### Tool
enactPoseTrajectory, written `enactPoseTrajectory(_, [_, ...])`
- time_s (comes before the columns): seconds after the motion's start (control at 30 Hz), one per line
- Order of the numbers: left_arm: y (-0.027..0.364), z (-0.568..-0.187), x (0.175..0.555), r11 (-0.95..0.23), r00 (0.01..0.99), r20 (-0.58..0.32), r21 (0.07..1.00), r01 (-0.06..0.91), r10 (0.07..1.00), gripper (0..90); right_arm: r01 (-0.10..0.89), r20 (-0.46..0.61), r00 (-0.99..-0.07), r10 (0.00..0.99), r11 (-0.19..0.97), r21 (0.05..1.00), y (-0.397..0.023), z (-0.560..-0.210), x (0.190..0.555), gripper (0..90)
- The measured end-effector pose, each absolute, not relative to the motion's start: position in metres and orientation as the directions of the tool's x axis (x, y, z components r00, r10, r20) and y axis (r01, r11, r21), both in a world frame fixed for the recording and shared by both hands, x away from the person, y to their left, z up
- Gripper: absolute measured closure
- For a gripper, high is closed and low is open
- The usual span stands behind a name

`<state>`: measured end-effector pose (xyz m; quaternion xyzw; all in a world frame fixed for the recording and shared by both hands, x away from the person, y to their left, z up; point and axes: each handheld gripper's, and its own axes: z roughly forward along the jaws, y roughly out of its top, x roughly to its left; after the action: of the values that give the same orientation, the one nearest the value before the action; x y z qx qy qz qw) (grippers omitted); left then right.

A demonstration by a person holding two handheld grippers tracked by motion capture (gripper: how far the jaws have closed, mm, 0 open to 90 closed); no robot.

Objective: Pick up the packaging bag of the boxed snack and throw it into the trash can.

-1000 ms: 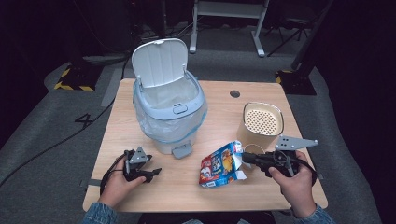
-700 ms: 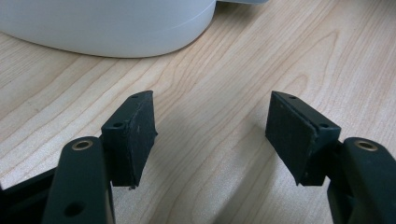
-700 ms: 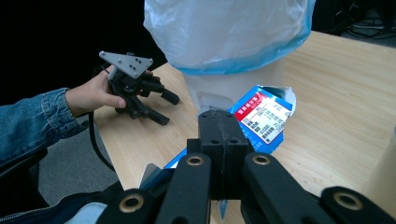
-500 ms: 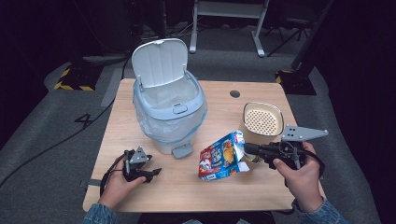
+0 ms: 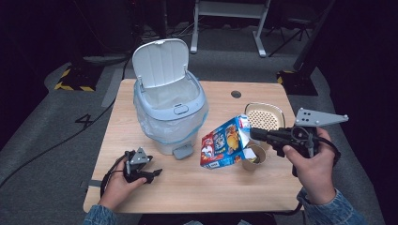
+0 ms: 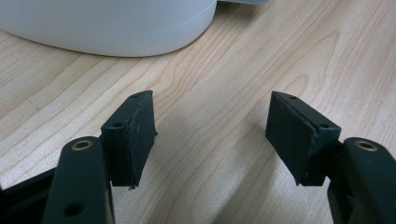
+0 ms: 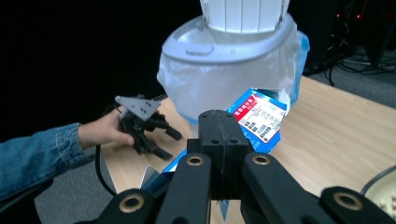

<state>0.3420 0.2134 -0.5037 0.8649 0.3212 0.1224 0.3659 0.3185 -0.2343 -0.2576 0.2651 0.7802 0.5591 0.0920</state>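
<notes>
The worktop [image 5: 263, 187] is pale, matt wood with visible grain. On it, the bin [image 5: 170, 112] is smooth plastic lined with thin clear film; beside the bin, the carton [image 5: 220, 144] is glossy printed card.

The left gripper [image 5: 152, 172] rests low near the desk's front left corner, jaws spread apart. The right gripper [image 5: 255, 133] hangs raised by the right edge, jaws pressed together.
</notes>
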Motion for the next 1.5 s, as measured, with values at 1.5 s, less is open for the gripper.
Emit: enactPoseTrajectory(1.5, [0.212,-0.504,0.344,-0.518,0.757,-0.025,0.714,0.471,0.653,32.8,0.181,0.073,-0.83,0.553,0.144,0.973,-0.158,-0.14,0.375,90.0])
